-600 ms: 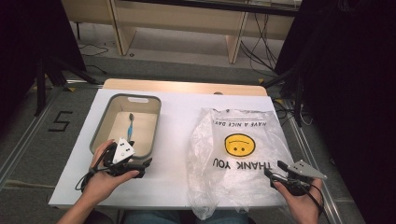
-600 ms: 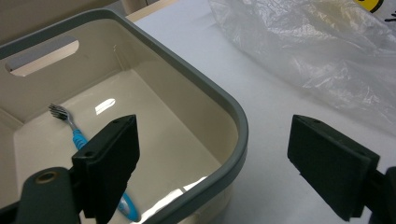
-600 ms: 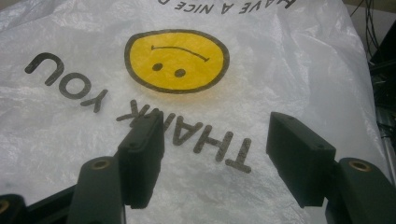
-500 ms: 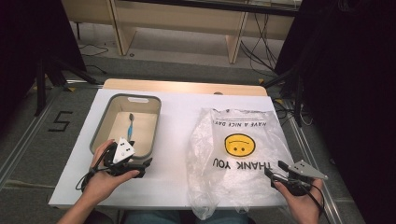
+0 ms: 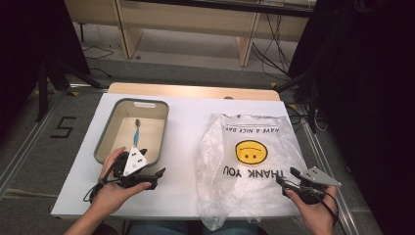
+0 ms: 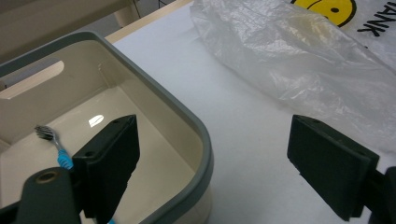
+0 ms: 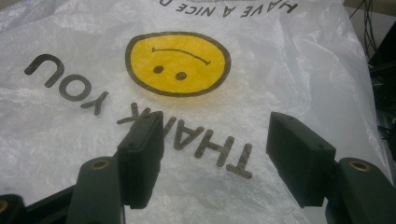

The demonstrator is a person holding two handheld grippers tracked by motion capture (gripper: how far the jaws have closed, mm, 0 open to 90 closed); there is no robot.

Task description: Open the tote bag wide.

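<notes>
Start position: toothbrush in bin, bag flat

Toothbrush lies inside the grey bin on the table's left side; plastic bag lies flat on the right, well apart from the bin. Left gripper hovers at the bin's near corner, jaws wide, nothing between them. Right gripper sits at the bag's near right edge, jaws apart, not pinching. Looks like the pre-grasp step. Next probably: left reaches into the bin for the brush handle, right pinches the bag edge to open it.

The toothbrush's handle was hidden behind the left gripper's near jaw inside the bin.
</notes>
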